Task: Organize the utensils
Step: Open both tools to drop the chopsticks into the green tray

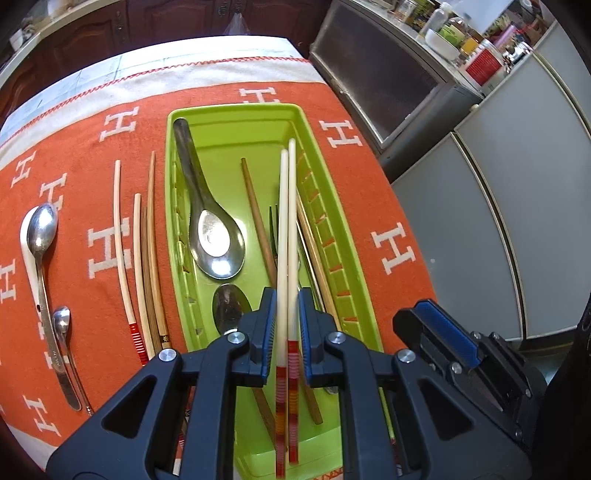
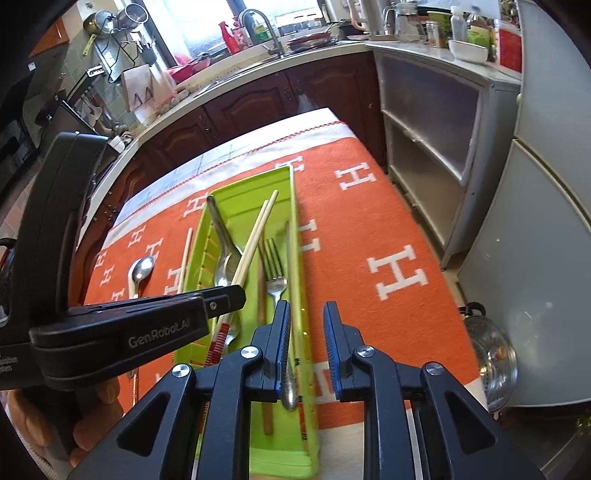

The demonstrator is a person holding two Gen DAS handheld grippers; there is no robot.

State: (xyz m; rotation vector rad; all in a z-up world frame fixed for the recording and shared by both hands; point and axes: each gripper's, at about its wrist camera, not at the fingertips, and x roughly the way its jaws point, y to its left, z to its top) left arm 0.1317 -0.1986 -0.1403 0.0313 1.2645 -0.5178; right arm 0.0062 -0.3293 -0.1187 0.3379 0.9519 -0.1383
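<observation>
Orange H-patterned cloth (image 1: 369,192) on table, dark wooden kitchen cabinets (image 2: 258,107) behind

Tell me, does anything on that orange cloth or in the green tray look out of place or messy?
Slightly. Several chopsticks and three spoons lie loose on the cloth, outside the green tray. In the tray, one brown chopstick lies slanted across the others. Nothing looks spilled or broken.

Hidden or cut off, as I see it:
- Green tray (image 1: 236,122): near end behind my left hand-held gripper (image 1: 287,306).
- Small spoon (image 1: 231,306) in tray: handle hidden under that gripper.
- Cream chopsticks (image 1: 287,221): striped ends blurred, running off the lower edge.
- Brown chopstick (image 1: 255,206): partly covered.
- Counter jars (image 1: 454,29): labels too small to read.
</observation>
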